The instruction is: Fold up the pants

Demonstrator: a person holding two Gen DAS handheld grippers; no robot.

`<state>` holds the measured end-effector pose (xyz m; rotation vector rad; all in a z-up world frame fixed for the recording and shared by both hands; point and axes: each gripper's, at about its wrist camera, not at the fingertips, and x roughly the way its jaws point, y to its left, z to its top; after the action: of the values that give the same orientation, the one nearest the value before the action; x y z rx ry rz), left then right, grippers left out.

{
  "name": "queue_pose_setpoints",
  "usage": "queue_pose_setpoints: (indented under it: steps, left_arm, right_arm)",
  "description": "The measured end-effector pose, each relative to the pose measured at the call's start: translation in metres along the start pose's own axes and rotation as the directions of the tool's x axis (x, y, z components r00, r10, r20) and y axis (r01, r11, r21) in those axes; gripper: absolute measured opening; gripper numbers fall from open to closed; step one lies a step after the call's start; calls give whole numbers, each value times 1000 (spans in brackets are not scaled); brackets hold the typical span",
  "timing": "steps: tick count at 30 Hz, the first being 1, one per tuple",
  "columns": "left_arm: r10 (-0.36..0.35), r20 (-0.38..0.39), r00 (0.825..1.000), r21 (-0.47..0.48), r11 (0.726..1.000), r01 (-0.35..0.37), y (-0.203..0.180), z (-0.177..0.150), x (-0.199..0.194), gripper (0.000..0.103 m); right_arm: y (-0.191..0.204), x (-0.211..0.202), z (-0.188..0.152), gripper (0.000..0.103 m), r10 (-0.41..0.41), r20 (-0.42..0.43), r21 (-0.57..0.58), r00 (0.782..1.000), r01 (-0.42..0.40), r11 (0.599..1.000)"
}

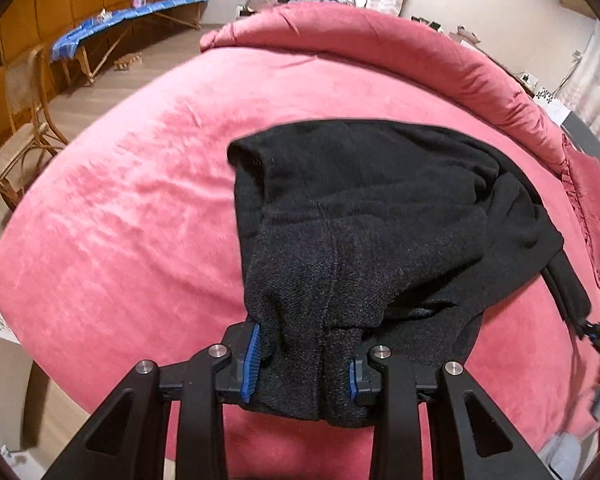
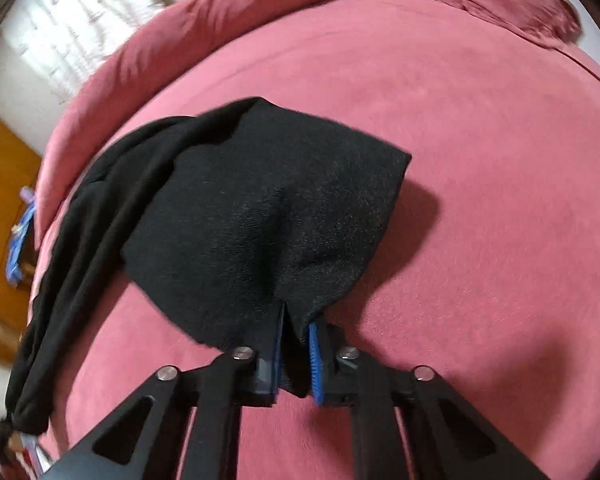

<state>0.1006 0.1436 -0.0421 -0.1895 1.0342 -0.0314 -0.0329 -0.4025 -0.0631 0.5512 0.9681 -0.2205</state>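
Observation:
Black pants lie on a pink velvet bed cover. My left gripper is shut on a thick bunched part of the pants near the front edge of the bed. In the right wrist view the pants spread out ahead, with a long strip trailing off to the left. My right gripper is shut on a fold of the pants, held just above the bed cover. The right gripper also shows at the right edge of the left wrist view, holding the far end of the cloth.
A rolled pink duvet edge runs along the far side of the bed, with a frilled pink pillow at right. A rattan chair and an ironing board with a blue cover stand on the wooden floor at left.

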Motion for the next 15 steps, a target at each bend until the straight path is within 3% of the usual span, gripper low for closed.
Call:
queue_pose_setpoints:
  steps: [3,4,8,11,15]
  left_arm:
    - [-22,0,1000,-20,1000,22,8,2,-9,31]
    - [-25,1,1000,-26,999,25,13,3,-12,31]
    - [-29,13,999,-56,998,30,37,6,-27,30]
    - [-21,11,1000,-79,997,22,56,6,-34,30]
    - [5,-19,1000,-97,995,-6,77,3,-27,29]
  right_arm:
    - [-11,-45,2,6,47,57,2,997,-48,999]
    - [-15,-65,3,2,42,84,11,996,-43,999]
    - [-39,-134,6,2,10,168,45,986,-18,999]
    - [-61,-176,0,2,-49,219,36,974,42,998]
    - [-105,-205,-19,2,-140,225,74,964,126,989]
